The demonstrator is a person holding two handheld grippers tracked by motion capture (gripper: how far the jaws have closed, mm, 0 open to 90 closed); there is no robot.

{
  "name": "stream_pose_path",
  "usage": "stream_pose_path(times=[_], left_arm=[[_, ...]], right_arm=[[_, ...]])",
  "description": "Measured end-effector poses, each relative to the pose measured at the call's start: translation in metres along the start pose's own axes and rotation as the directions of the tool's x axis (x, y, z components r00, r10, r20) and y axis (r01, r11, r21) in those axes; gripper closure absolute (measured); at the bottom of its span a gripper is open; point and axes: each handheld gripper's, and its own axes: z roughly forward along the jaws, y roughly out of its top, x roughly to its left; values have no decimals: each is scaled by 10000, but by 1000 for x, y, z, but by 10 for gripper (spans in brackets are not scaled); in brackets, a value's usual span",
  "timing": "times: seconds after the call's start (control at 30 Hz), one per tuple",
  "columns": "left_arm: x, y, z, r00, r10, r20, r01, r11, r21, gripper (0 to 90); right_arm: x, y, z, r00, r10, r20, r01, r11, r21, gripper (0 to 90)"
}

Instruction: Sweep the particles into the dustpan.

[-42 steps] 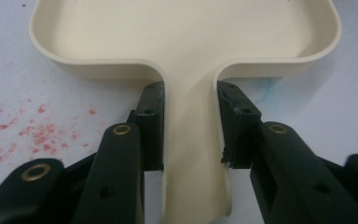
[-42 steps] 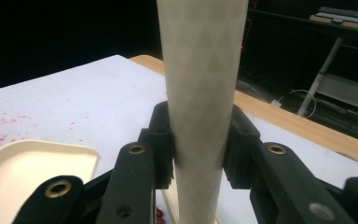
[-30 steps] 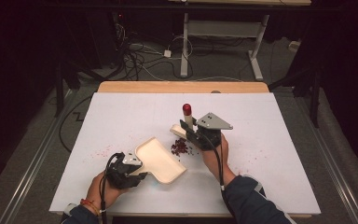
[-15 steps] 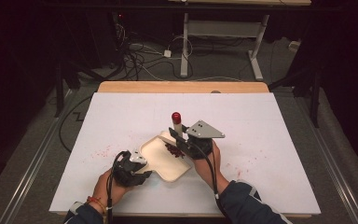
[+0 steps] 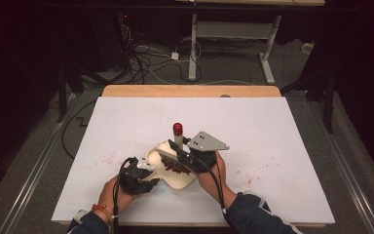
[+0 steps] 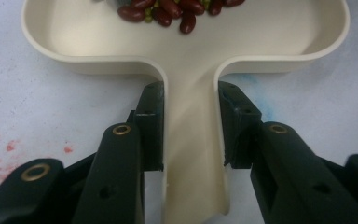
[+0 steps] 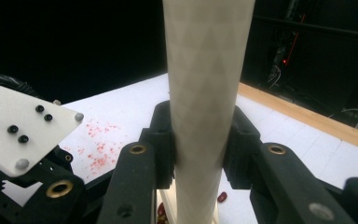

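A cream scoop-shaped tray (image 5: 158, 153) lies flat on the white table, its narrow handle (image 6: 191, 154) pointing toward me. My left gripper (image 5: 139, 175) is shut on that handle, with a pad (image 6: 151, 121) pressed against each side. Dark red beans (image 6: 168, 9) with a few green bits lie in the tray's far part (image 6: 270, 32). My right gripper (image 5: 195, 156) is shut on the cream shaft (image 7: 205, 93) of an upright tool with a red cap (image 5: 177, 129). The tool's lower end stands in the tray beside the beans (image 5: 175, 168).
The white table (image 5: 272, 126) has red stains at the left (image 5: 106, 158) and right (image 5: 253, 178). A wooden strip (image 5: 190, 90) runs along its far edge. Beyond it are cables and a desk frame (image 5: 229, 34) on the floor. A pale plate (image 7: 18, 135) sits at the lower left.
My right gripper has carried the red-capped tool leftward, from beside the tray to over it. The beans that lay on the table now lie in the tray. The left gripper has stayed put.
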Motion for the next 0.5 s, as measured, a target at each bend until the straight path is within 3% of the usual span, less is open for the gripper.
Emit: stream_pose_path(times=[0.27, 0.5], left_arm=[[1, -1, 2, 10000, 52, -6, -52, 10000, 75, 633], [2, -5, 3, 9999, 125, 51, -125, 9999, 108, 633]], right_arm=[[-9, 2, -4, 9999, 79, -99, -81, 9998, -182, 702], [-23, 16, -28, 9998, 177, -114, -185, 9971, -732, 702]])
